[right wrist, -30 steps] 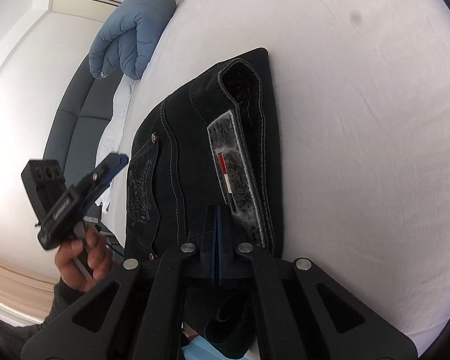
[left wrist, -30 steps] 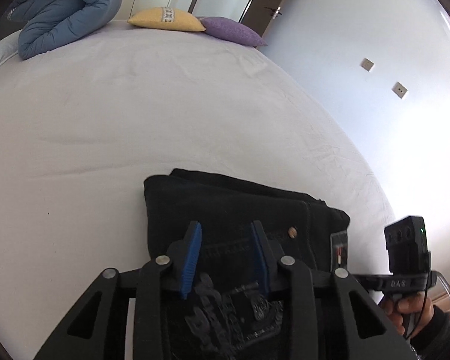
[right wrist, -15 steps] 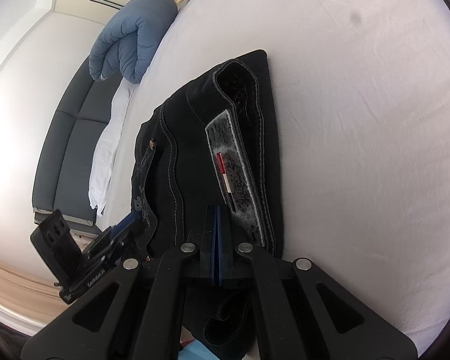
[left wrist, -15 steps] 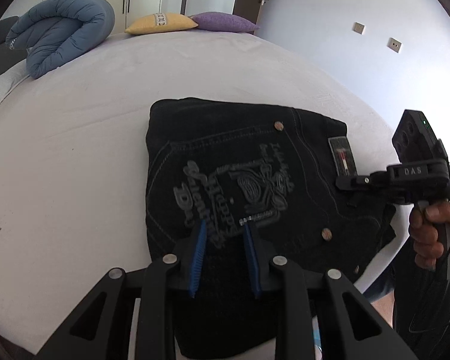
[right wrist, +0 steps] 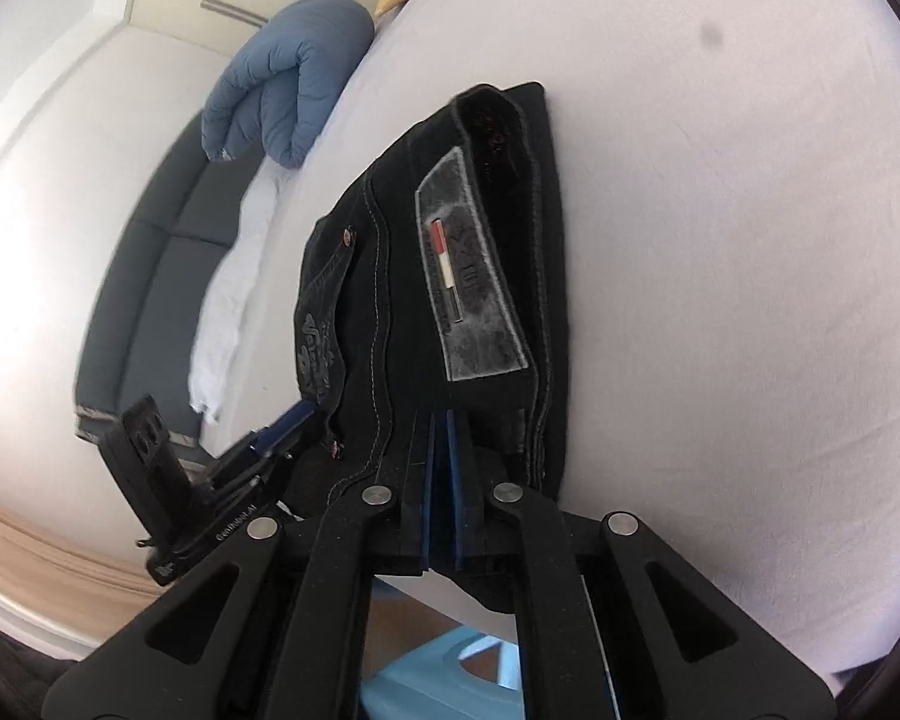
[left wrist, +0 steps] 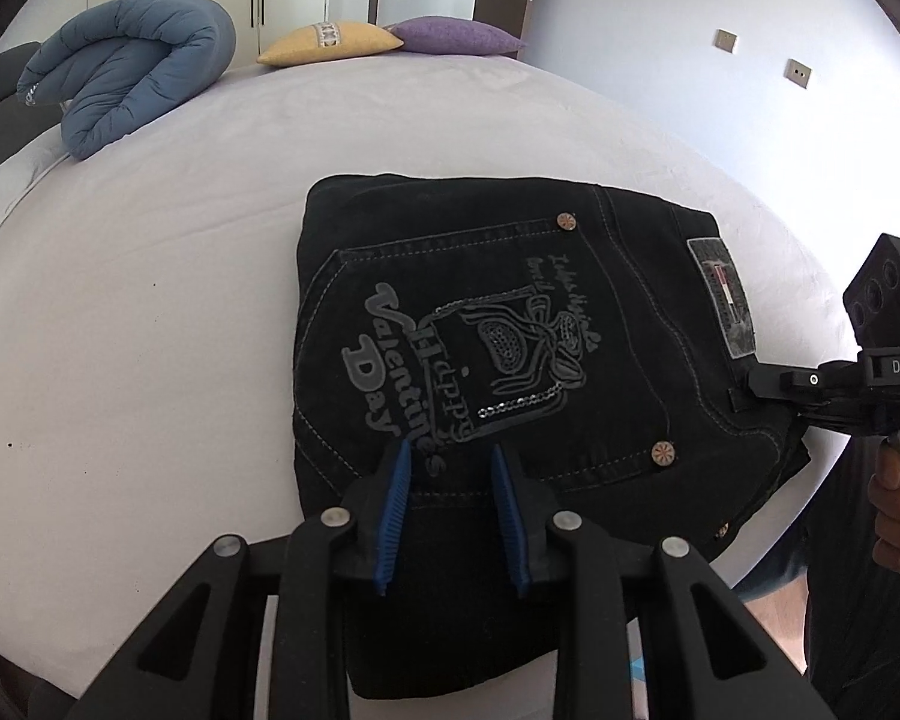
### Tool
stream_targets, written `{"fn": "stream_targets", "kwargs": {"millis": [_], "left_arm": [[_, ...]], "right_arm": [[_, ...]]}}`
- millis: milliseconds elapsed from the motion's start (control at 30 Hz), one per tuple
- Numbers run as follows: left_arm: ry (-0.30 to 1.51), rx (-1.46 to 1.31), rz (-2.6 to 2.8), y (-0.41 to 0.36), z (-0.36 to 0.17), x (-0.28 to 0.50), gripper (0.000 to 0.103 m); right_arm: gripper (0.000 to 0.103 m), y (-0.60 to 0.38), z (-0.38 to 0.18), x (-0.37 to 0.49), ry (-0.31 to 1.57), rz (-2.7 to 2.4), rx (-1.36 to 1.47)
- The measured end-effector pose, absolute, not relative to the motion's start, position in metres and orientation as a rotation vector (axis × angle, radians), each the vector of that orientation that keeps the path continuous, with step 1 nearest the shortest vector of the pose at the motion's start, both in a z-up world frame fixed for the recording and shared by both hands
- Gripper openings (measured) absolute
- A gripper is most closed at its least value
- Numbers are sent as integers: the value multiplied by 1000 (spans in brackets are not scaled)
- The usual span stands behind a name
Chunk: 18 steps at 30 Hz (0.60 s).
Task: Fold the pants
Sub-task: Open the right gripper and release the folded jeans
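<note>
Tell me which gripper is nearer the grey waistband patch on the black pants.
Right. The right gripper is shut on the waistband just below the grey patch. The left gripper, jaws open, hovers over the printed back pocket, farther from the patch.

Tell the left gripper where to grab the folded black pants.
Grip the pants at their near folded edge, coming in low from the bed's near side. That edge overhangs the mattress, directly ahead of the open left gripper, so fingers can straddle it.
</note>
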<state>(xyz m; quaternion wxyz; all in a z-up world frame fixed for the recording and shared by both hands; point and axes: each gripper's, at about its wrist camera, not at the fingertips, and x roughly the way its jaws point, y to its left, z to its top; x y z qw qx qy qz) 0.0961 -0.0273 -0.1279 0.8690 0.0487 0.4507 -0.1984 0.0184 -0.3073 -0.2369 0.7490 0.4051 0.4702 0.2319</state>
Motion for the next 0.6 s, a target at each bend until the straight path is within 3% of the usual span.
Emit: {"fn": "stream_targets", "kwargs": {"millis": [67,133,167,400,467,533,600], "left_arm": [[969,123,-395,-30,-116,99,38],[950,142,-349,-30,-100,95,91],[931,153,-318,-31,-93,92,101],[926,128,-277,-32,-63,93,103],[933,112,-278,-30,-58,98,103],[934,117,-274,-29,-58,100,103],[937,128,-271,-25,-56,106,103]], "right_arm": [[3,-310,-228,16,1022,489,893],[4,-313,-213,12,998,491,869],[5,-315,-209,9,981,495,865],[10,-339,-191,2,945,389,844],[28,-344,-191,3,948,364,853],[77,-351,-189,4,932,329,862],[80,-357,-184,8,905,332,855]]}}
